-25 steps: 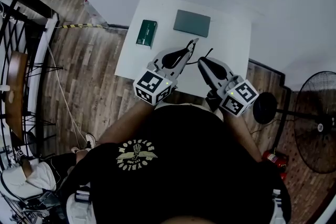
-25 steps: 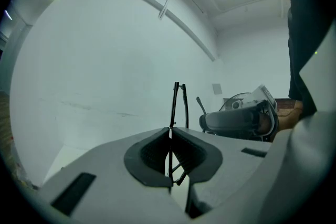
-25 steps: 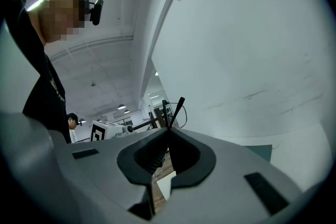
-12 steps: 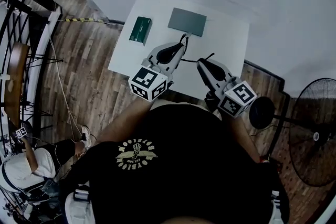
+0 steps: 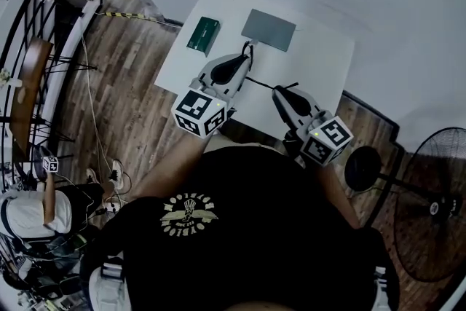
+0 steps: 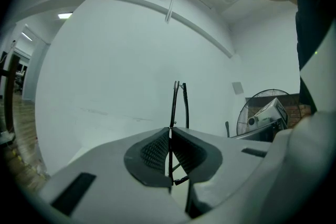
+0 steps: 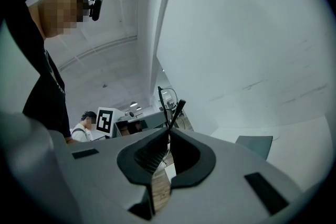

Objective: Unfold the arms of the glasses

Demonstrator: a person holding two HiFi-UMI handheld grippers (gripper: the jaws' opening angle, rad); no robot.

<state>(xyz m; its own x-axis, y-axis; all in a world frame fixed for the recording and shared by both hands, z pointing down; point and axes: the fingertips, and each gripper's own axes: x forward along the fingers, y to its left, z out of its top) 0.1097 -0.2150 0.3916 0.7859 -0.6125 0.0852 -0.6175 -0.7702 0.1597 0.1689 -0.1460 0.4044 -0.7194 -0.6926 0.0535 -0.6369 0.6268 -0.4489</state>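
Head view: over white rectangular table [image 5: 324, 47], thin black wire-framed glasses [image 5: 262, 84] strung between left gripper [image 5: 245, 62] and right gripper [image 5: 279, 92]; open tabletop at 3 o'clock, grey flat case [image 5: 269, 30] close at 12.
Left gripper view: pinching the frame.
Right gripper view: pinching one arm.

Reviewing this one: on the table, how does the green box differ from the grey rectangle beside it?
The green box is dark green; the grey rectangle is plain slate grey. The green box is smaller and narrower, the grey rectangle larger and wider. The green box lies near the table's left edge, the grey rectangle nearer the middle. Both lie flat on the white table.
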